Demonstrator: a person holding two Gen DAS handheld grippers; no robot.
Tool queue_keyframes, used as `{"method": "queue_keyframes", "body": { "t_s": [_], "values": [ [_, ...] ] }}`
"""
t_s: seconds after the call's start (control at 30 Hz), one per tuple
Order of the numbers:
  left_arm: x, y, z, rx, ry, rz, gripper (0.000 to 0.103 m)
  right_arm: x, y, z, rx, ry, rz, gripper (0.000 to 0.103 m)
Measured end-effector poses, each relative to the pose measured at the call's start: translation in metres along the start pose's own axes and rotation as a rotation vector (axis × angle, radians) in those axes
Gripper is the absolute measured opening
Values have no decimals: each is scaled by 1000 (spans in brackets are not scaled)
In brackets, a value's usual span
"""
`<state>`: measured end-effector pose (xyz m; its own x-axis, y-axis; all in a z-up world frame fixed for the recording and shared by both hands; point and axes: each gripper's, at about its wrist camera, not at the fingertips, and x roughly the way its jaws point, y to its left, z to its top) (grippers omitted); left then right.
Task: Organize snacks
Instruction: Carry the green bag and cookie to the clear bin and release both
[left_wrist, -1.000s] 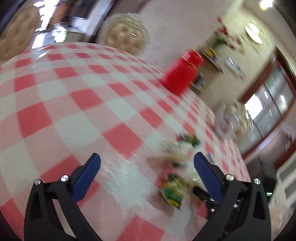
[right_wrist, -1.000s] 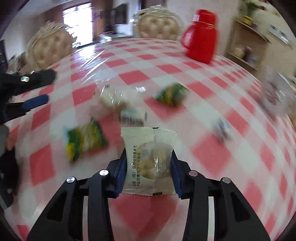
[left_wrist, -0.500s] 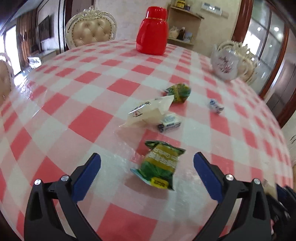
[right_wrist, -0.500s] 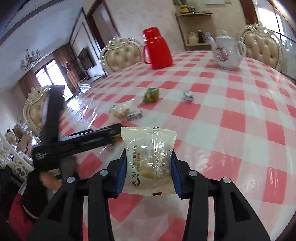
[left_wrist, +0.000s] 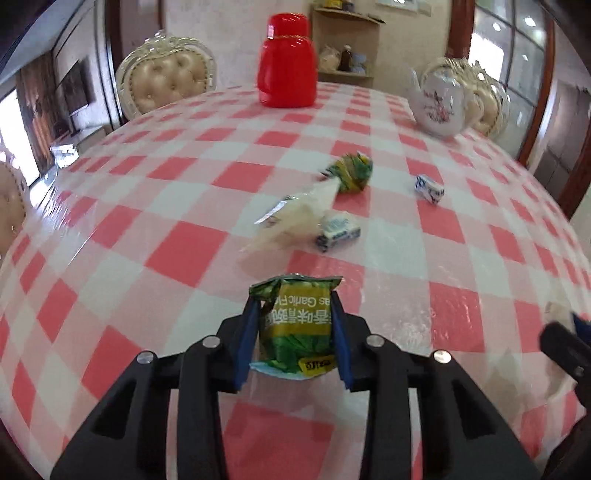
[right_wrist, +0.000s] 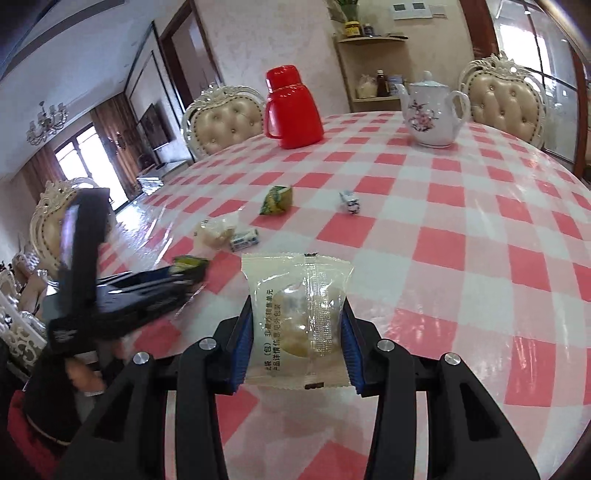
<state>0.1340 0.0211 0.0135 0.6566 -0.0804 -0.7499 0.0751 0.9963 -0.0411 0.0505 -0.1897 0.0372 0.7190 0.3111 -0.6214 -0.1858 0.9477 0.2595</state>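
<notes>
Step in hand: picking up; both grippers now carry a snack, so the gathering phase looks half done.
Left gripper (left_wrist: 293, 332): jaws closing on the green garlic-flavour snack packet (left_wrist: 293, 325); the blue pads already pinch its two sides, and the packet sits low over the checked tablecloth (left_wrist: 177, 251), near the table's front edge.
Right gripper (right_wrist: 297, 332): fingers narrow, clamped on a clear-wrapped pastry packet (right_wrist: 297, 321) held above the cloth, well in front of the loose snacks.
Left on the table: a pale translucent packet (left_wrist: 295, 218) touching a small blue-and-white candy (left_wrist: 338, 230), a second green packet (left_wrist: 351, 173) just behind, and another blue-and-white candy (left_wrist: 428, 188) apart to the right.
Bystanders: red thermos jug (left_wrist: 286, 62) and flowered teapot (left_wrist: 437, 103) at the far side, well apart from the snacks.
Next move, as I judge it: lift the green packet clear and bring both packets to one gathering spot; no tray or box is visible, so the destination cannot be told.
Care needed: the crinkly film may slip, so firm the grip before lifting.
</notes>
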Motion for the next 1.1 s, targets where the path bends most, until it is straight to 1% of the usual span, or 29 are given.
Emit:
{"method": "queue_keyframes", "body": {
  "t_s": [0.13, 0.2, 0.27, 0.37, 0.47, 0.67, 0.8, 0.87, 1.1],
  "values": [
    [-13, 7, -2, -54, -22, -8, 37, 8, -8, -2, 29, 17, -14, 42],
    [-18, 8, -8, -87, -20, -30, 37, 10, -13, -5, 67, 38, -4, 42],
    [-24, 4, -18, -100, -20, -38, 37, 10, -18, -8, 108, 51, 8, 42],
    [-32, -1, -29, -114, -28, -50, 37, 3, -17, -15, 130, 51, 8, 42],
    [-50, -3, -42, -141, -61, -65, 37, -9, -6, -24, 121, 32, 7, 42],
    [-80, -11, -66, -135, -118, -59, 37, -28, 11, -47, 110, 19, 6, 42],
    [-89, -12, -84, -138, -108, -62, 37, -43, 11, -58, 149, 8, 6, 42],
    [-96, -11, -90, -137, -115, -60, 37, -51, 12, -64, 166, 0, 10, 42],
    [-124, -15, -119, -127, -147, -93, 37, -76, 25, -92, 177, -18, 25, 42]
  ]
}}
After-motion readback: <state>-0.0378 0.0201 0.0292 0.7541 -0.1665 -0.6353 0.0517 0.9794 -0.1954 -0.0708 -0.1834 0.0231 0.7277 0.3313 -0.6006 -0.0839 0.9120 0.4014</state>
